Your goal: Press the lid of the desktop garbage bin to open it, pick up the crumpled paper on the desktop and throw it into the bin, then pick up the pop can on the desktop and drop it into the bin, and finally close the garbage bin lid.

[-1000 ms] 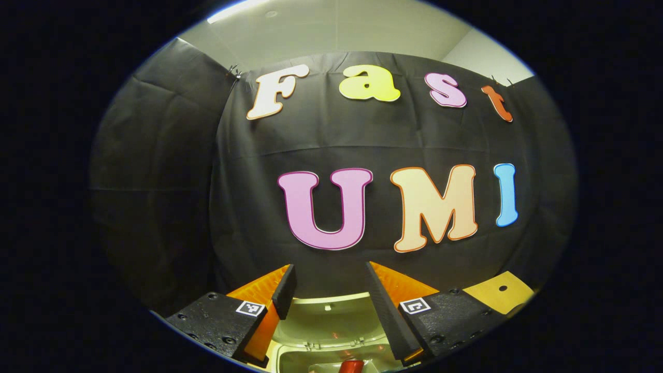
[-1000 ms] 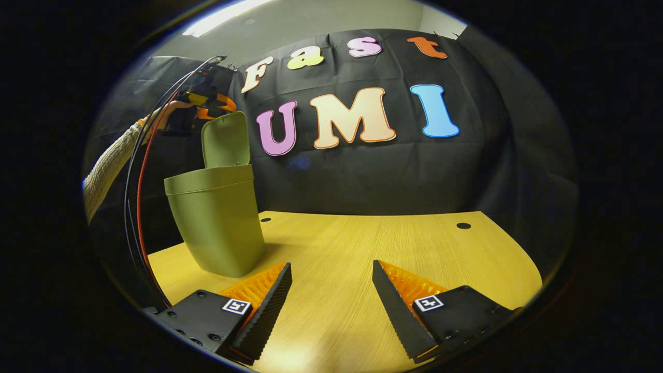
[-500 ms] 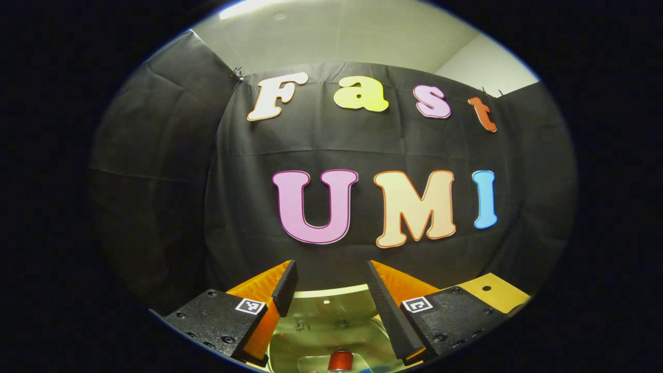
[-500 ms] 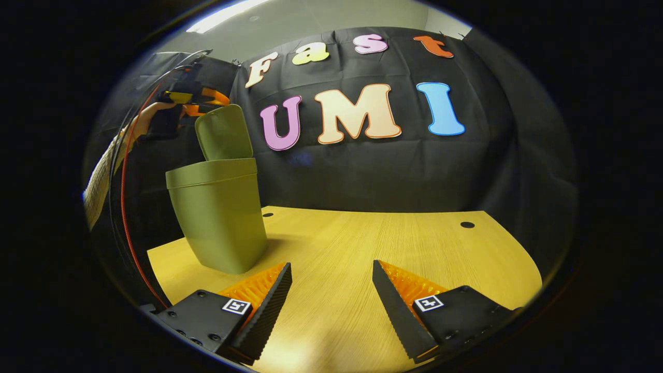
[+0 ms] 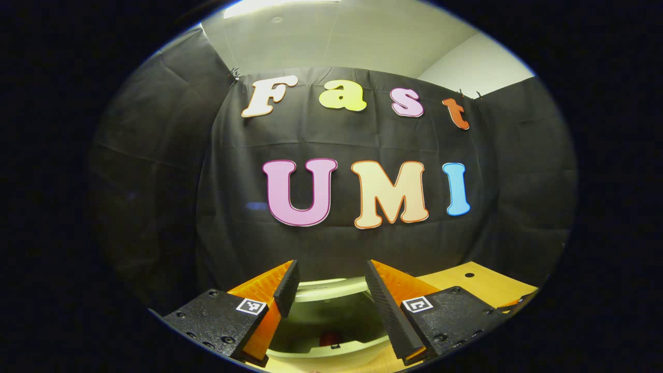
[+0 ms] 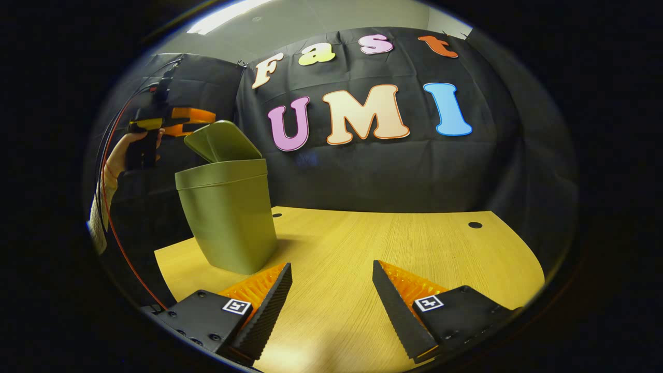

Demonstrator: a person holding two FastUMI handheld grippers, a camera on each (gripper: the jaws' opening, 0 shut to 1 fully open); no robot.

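Lid-closing step, I'd say. The bin (image 6: 228,217) sat far left on the desk (image 6: 393,248), its lid (image 6: 222,141) half down. The left gripper (image 5: 329,290) hovered over the lid, jaws apart, gripping nothing. Best to push down flat and gently until it latches. The right gripper (image 6: 331,295) idled, jaws apart too. No brand or label was readable on the bin.

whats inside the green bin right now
In the left gripper view, through the gap under the half-lowered lid of the bin, a small red patch shows, possibly the pop can. The lid covers the rest, so no crumpled paper can be made out.
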